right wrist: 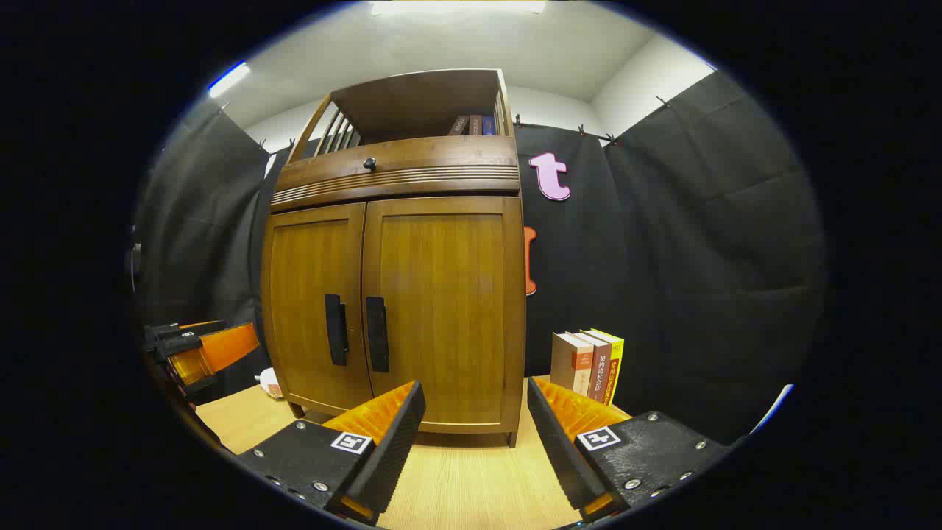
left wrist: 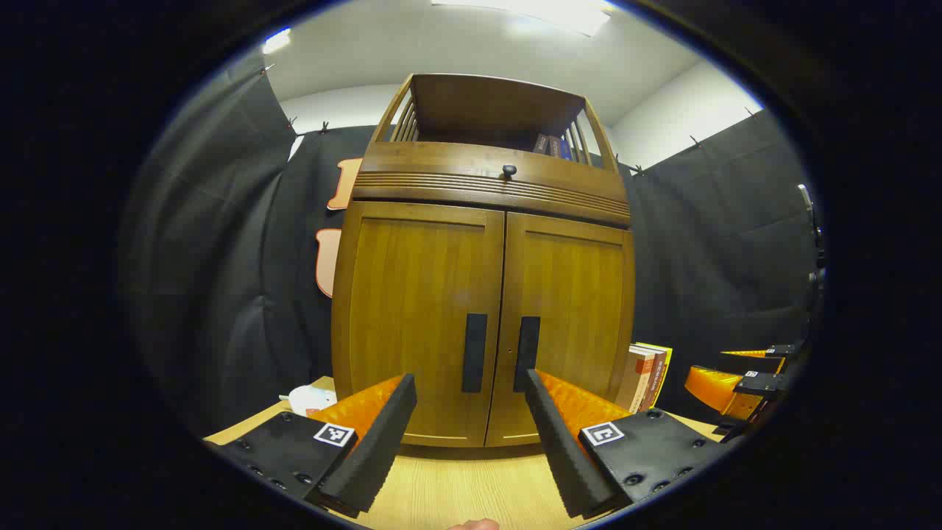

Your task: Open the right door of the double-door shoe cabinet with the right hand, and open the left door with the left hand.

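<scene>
both doors shut. left tongs (left wrist: 471, 412) and right tongs (right wrist: 475, 419) spread wide, empty, short of cabinet (right wrist: 441, 294). risk: slim black handles (right wrist: 377, 333) close together, easy to snag wrong door.

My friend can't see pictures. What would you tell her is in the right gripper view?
A wooden shoe cabinet stands on a table with both doors shut, each with a black handle near the middle. The right gripper is open in front of it, touching nothing. Some books stand beside the cabinet.
</scene>
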Tool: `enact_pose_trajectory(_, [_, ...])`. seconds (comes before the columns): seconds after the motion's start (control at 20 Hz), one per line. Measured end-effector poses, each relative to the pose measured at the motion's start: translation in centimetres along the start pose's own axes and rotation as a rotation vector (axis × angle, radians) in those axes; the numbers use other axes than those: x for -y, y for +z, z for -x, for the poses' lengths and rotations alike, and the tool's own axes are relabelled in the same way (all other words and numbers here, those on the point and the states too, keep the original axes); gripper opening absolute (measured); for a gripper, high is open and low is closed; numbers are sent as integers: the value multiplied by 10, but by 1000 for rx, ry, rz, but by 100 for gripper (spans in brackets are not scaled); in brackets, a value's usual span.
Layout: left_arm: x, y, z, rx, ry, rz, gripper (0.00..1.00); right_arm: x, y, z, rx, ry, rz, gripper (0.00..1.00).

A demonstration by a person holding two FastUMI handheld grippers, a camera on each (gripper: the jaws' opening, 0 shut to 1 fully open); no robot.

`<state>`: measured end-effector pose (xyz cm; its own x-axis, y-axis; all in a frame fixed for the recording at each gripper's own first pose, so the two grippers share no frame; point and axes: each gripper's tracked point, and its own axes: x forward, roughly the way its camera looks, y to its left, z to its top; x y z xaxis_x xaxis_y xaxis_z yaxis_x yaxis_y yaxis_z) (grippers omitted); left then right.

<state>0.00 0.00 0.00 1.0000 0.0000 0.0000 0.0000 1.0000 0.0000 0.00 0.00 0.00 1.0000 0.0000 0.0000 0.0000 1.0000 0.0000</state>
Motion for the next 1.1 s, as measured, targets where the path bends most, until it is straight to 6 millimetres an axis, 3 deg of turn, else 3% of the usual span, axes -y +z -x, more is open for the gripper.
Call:
enact_pose_trajectory(0.05, [-1,1,1,-1,2,1,93,0,0,0,-1,-2,-4,86])
enact_pose_trajectory(0.5, [-6,0,3,-3,11,-12,96,-1,-8,5,-27,-3,-13,86])
enact_pose_trajectory(0.65, [-9,-1,4,-3,17,-9,94,-3,-6,8,-27,-4,-9,86])
enact_pose_trajectory(0.75, [-9,-1,4,-4,16,-1,99,-3,-4,9,-24,-6,0,86])
enact_pose_trajectory(0.8, [-9,-1,4,-4,15,-1,93,-3,-4,10,-22,-6,0,86])
enact_pose_trajectory(1.1, [-14,1,4,1,25,13,96,-1,5,13,-1,-16,7,86])
